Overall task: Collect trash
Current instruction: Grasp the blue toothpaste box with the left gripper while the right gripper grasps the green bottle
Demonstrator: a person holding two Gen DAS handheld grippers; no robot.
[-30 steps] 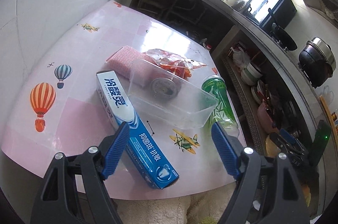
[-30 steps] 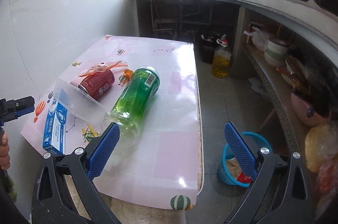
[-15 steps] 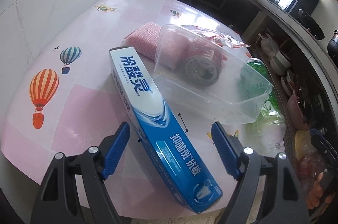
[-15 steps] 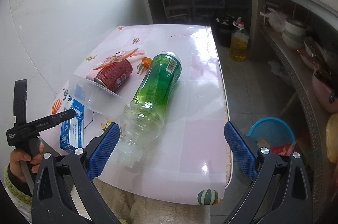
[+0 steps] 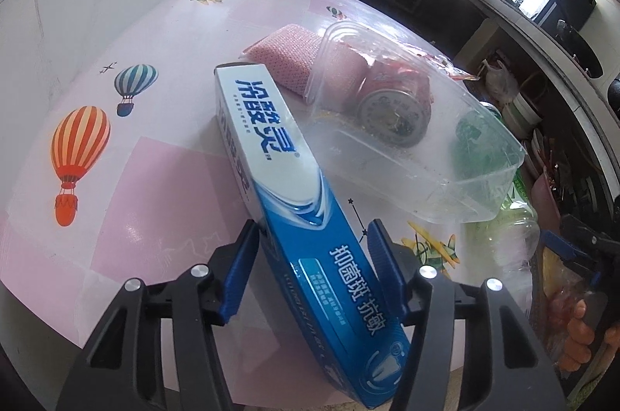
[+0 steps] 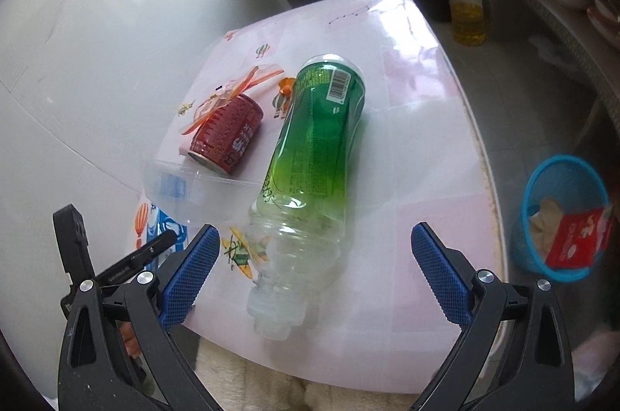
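Left gripper (image 5: pixel 312 265) closing around toothpaste box (image 5: pixel 294 201), lower centre; off-centre pinch risks box pivoting out. Right gripper (image 6: pixel 316 277) wide, empty.

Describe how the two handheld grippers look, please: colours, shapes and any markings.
Both the left gripper and right gripper have black angular plastic arms with silver round bolts and blue ribbed finger pads. The left one's black handle bears small white lettering, too small to read.

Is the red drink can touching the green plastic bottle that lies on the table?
Apart. The right wrist view shows a strip of bare tabletop between the red drink can and the green plastic bottle.
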